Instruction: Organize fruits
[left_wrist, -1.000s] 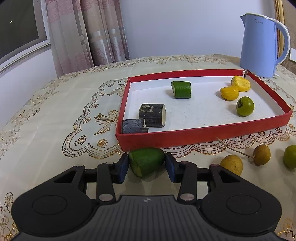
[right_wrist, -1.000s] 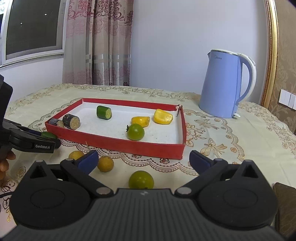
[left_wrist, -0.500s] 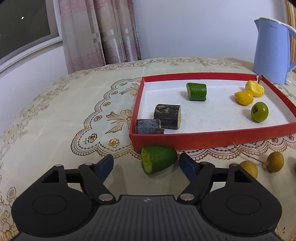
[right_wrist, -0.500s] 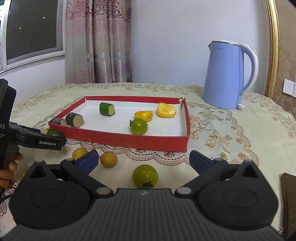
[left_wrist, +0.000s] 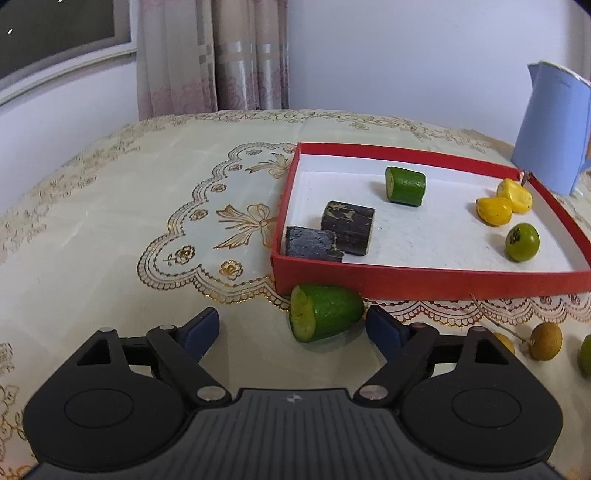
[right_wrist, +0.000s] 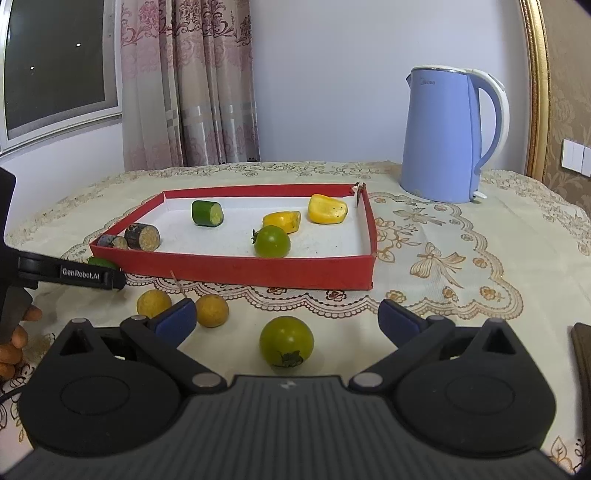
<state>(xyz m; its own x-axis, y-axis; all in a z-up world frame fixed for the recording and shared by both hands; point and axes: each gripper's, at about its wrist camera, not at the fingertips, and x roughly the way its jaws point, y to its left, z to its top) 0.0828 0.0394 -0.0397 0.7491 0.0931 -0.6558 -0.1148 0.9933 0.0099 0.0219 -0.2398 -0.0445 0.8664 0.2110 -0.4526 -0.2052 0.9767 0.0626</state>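
Observation:
A cut green cucumber end (left_wrist: 325, 316) lies on the tablecloth just in front of the red tray (left_wrist: 424, 282). It sits between the fingers of my left gripper (left_wrist: 293, 326), whose jaws are opening; the pads stand clear of it. The tray holds two dark cut pieces (left_wrist: 347, 227), a green cucumber piece (left_wrist: 404, 184), two yellow pieces (left_wrist: 504, 203) and a green tomato (left_wrist: 521, 242). My right gripper (right_wrist: 286, 315) stands open around a loose green tomato (right_wrist: 286, 341), not touching it. Two small yellow-brown fruits (right_wrist: 210, 309) lie to its left.
A blue kettle (right_wrist: 448, 133) stands behind the tray's right corner. A person's fingers (right_wrist: 16, 339) hold the left gripper's body at the right wrist view's left edge. A dark object (right_wrist: 583, 354) lies at the table's right edge. Curtains and a window are behind.
My left gripper has let go of the green cucumber end: its jaws spread wide and the piece now lies loose on the cloth, rolled slightly. The right gripper stays open over the tomato.

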